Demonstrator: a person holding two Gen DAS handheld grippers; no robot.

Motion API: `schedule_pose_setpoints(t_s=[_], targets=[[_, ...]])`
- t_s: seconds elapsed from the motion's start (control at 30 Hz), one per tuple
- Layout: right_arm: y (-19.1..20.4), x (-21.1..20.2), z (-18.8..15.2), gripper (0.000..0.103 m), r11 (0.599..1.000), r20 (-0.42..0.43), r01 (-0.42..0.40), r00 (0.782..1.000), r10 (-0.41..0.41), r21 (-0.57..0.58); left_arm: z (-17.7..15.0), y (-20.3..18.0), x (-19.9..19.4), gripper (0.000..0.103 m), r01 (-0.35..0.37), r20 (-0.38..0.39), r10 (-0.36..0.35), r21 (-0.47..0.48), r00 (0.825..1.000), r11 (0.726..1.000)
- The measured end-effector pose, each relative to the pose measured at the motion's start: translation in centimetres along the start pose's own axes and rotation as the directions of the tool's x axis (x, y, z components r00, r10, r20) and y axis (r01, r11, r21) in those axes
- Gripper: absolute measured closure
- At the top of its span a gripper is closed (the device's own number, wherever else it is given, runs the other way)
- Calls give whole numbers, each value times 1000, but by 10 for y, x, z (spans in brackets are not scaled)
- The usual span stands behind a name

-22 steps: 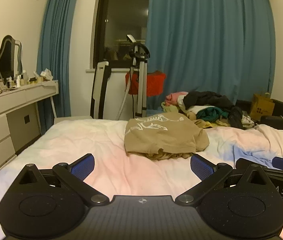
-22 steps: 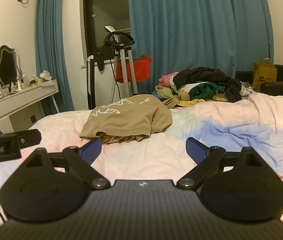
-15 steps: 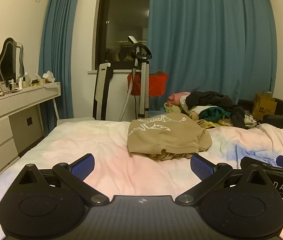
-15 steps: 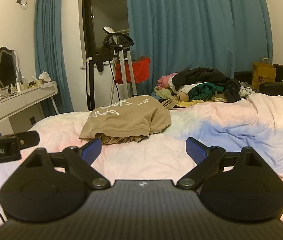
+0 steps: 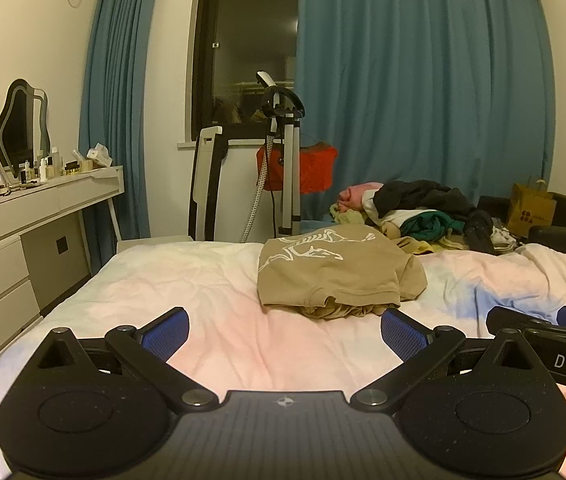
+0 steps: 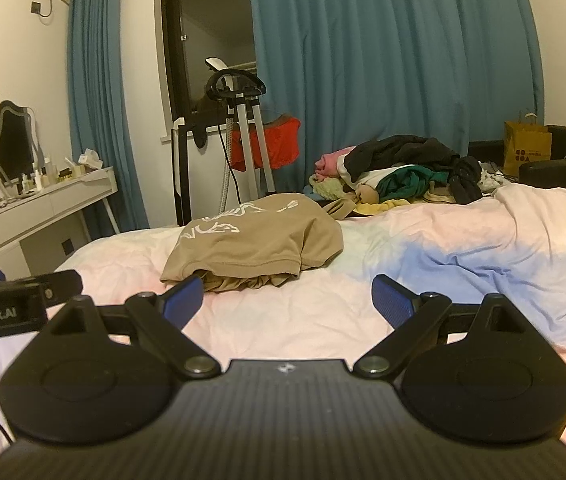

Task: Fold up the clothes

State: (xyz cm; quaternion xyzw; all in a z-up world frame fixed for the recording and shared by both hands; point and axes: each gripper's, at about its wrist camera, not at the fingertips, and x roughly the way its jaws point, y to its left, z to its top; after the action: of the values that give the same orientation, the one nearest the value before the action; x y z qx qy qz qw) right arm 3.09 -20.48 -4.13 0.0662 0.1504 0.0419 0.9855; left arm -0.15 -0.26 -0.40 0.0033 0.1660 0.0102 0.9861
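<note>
Both the left tongs [image 5: 285, 330] and right tongs [image 6: 287, 299] hang spread and empty before the folded tan shirt [image 5: 333, 270], which seems roughly folded on the bed [image 5: 203, 280].

A tan T-shirt [image 5: 335, 276] [image 6: 255, 248] lies folded on the bed [image 5: 211, 280] [image 6: 423, 248], towards its far edge and about midway along it. It forms a thick, roughly square bundle with a white skeleton-like print on the upper face, near the far side. The hem faces the near side, and crumpled layers of the same cloth bulge out from under it. One sleeve or fold pokes out at the bundle's right side. A loose pile of clothes [image 5: 419, 212] [image 6: 399, 172] sits heaped at the bed's far edge, to the right of the shirt: black, pink, white, green and yellow pieces tangled together, unfolded.
</note>
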Motion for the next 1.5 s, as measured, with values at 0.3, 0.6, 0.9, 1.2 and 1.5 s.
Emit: schedule_pose_setpoints(t_s=[0.3,0.6,0.9,1.2,1.5], targets=[[2,0,-1,10,1000,3,-2,1000,2,-1,0,0,3,0,-7,-3,7,2,1000,1000],[1,0,1,10,1000,7,-9,1000,8,11,1,7,0,0,11,22,-10,-40,1000,999],[-4,-3,3,10,987,46,94,994,-101,131,3,8,4,0,-5,29,7,-60,1000,998],[24,-30,65,10,978,184,106,973,-139,182,-2,24,7,0,-59,18,60,-37,998,998],[1,-54,154,10,990,345,105,930,-130,91,6,31,45,1,117,-116,-127,-92,985,989]])
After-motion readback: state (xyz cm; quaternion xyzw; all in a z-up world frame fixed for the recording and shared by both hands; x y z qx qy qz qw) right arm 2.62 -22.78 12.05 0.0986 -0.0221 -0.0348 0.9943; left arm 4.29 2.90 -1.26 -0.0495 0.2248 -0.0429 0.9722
